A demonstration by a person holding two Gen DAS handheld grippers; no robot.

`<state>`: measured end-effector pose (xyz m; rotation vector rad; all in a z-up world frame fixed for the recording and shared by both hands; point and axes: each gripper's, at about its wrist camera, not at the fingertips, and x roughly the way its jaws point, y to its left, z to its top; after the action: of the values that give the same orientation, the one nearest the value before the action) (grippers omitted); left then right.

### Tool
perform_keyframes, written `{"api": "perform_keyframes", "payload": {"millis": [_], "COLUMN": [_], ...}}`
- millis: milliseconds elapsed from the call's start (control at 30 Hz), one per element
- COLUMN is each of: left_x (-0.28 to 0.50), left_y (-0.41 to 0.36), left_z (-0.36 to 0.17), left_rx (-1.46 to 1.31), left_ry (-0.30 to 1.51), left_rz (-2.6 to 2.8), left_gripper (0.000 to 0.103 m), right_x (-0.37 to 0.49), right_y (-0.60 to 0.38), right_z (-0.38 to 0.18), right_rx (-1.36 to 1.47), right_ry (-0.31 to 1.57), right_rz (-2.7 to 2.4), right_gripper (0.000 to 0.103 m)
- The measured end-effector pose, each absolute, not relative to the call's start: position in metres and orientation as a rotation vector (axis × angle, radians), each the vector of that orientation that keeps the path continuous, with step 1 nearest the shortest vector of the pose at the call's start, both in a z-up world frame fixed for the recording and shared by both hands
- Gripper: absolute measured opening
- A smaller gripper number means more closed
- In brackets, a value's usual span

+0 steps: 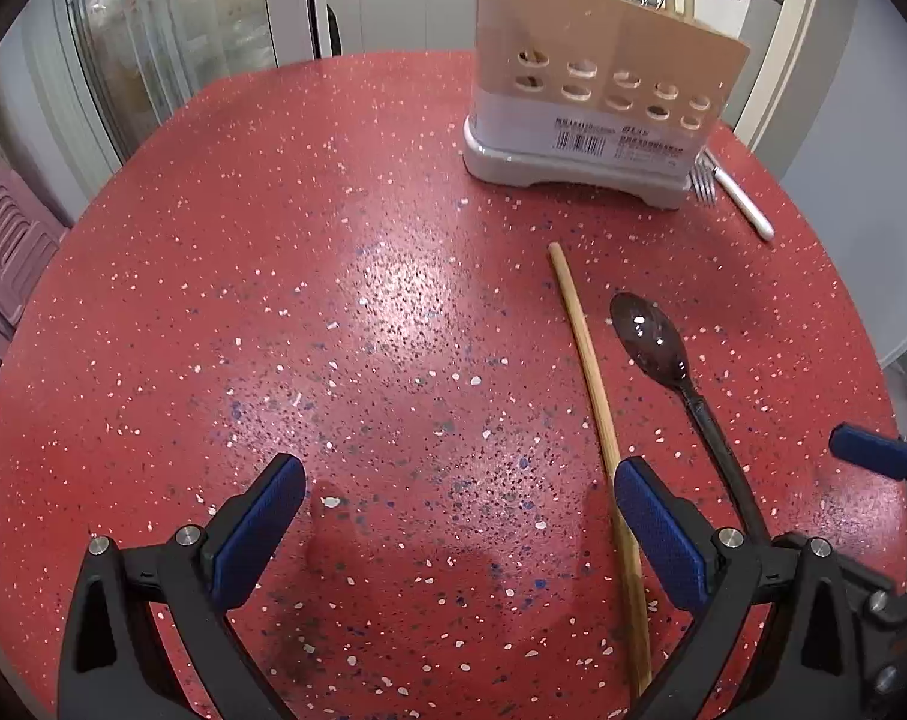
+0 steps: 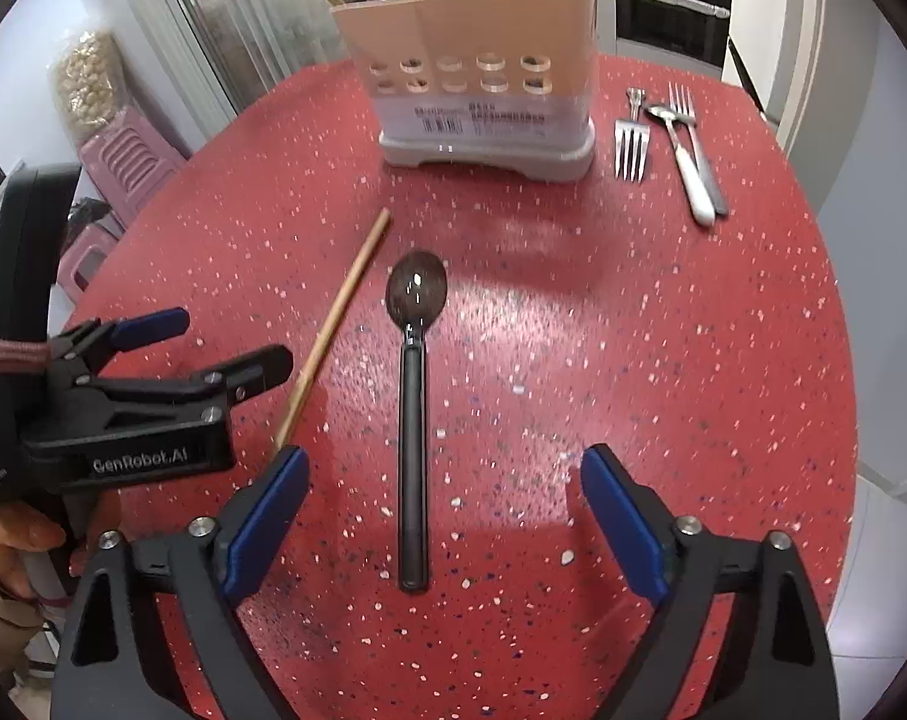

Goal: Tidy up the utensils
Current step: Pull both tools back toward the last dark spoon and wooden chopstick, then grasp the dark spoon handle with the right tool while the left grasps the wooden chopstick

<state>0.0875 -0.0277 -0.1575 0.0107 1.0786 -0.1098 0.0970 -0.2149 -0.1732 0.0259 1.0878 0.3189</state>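
Observation:
A beige utensil holder (image 1: 585, 90) (image 2: 483, 78) with several spoons and chopsticks stands at the far side of the red speckled table (image 1: 273, 300). A wooden chopstick (image 1: 597, 420) (image 2: 333, 324) and a black spoon (image 1: 651, 336) (image 2: 414, 396) lie side by side on the table. My left gripper (image 1: 459, 516) (image 2: 228, 339) is open above bare table, its right finger beside the chopstick. My right gripper (image 2: 444, 510) is open and straddles the spoon's handle, with the pads apart from it. One blue tip of the right gripper (image 1: 873, 453) shows at the edge of the left wrist view.
Right of the holder lie a fork (image 2: 630, 144) (image 1: 702, 177), a white-handled spoon (image 2: 687, 168) (image 1: 744, 204) and another fork (image 2: 702, 156). A pink stool (image 2: 123, 162) stands beyond the table's left edge. A hand (image 2: 9, 546) holds the left gripper.

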Motion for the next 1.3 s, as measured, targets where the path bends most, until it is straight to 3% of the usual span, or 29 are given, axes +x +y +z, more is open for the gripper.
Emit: {"api": "perform_keyframes", "payload": {"millis": [67,233,433,633,833,1300], "left_x": [0.09,0.096,0.1,0.109,0.115,0.118], "left_y": [-0.031,-0.035,-0.039,-0.052,-0.061,-0.062], "left_z": [-0.161,-0.163,-0.162,-0.163,-0.167,-0.168], "left_rx": [0.016,0.005,0.01,0.012,0.046,0.057], "left_ry": [1.092,1.1,1.101,1.107,1.113,1.106], "left_rz": [-0.107,-0.103,-0.103,-0.124,-0.116,-0.128], "left_gripper": [0.103,0.103,0.103,0.103,0.103,0.103], "right_x": [0.096,0.093,0.093,0.094,0.094,0.093], "right_y": [-0.213,-0.203,-0.2,-0.202,-0.204,-0.226], "right_z": [-0.178,-0.186,-0.185,-0.184,-0.182,-0.183], "right_rx": [0.015,-0.069,-0.133,-0.129,-0.125,-0.083], "right_ry": [1.104,1.11,1.094,1.088,1.085,1.115], "right_rz": [0.319,0.276,0.224,0.221,0.205,0.166], "right_gripper": [0.078,0.072,0.046,0.039,0.016,0.013]}}
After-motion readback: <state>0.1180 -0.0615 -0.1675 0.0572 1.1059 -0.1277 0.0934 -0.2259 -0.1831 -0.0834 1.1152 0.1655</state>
